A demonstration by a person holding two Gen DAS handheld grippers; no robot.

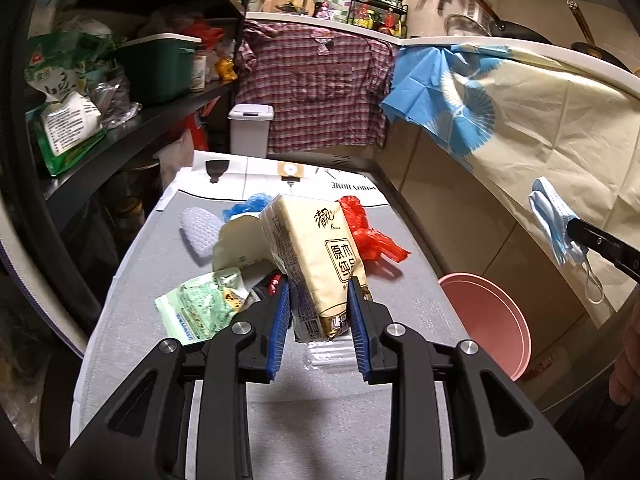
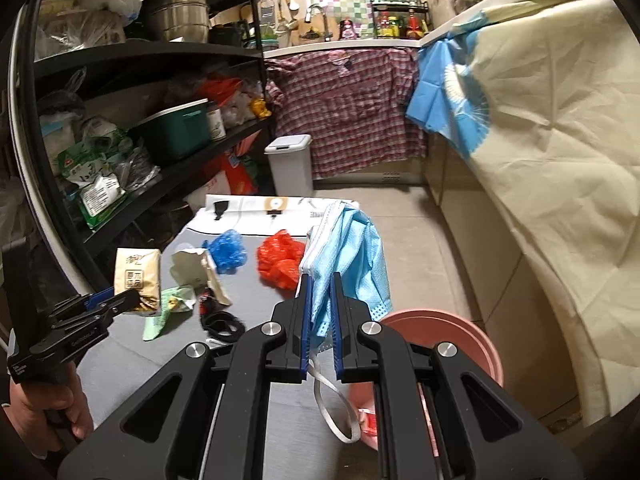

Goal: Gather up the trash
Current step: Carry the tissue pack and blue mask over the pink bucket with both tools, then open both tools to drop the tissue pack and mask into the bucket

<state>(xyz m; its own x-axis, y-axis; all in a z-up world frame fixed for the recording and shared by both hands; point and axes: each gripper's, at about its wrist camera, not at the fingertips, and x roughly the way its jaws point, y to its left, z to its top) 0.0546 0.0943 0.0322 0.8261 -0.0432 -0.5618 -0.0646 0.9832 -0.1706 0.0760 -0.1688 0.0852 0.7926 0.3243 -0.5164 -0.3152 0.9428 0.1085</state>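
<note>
1. My left claw [image 1: 318, 312] is clamped on the lower end of a cream tissue pack [image 1: 312, 248], its blue pads [image 1: 282, 320] pressing both sides; the pack stands tilted, lifted off the grey worktop [image 1: 160, 248].
2. My right claw [image 2: 320, 312] is pinched nearly closed on a light blue face mask [image 2: 348, 248]; the mask hangs up and over the fingertips, and a white ear loop [image 2: 332, 412] droops beneath the jaws.
3. I take the pink bucket [image 2: 452, 332] as my landmark. It stands on the floor against the worktop's right edge, and the mask hangs just to its left, above its rim.
4. Left of the bucket, on the worktop, lies a crumpled red plastic bag [image 2: 280, 260]; further left from it sits a blue plastic bag [image 2: 226, 250].
5. Further left again are a torn cream paper carton [image 2: 196, 270], a green wrapper [image 2: 168, 312] and a small black item [image 2: 222, 324] nearest me.
6. Well beyond the bucket, at the far end of the floor, stands a white lidded bin [image 2: 290, 164] beside a hanging plaid shirt [image 2: 348, 112].
7. In the right wrist view a hand [image 2: 48, 412] grips the left claw's handle at the far left.
</note>
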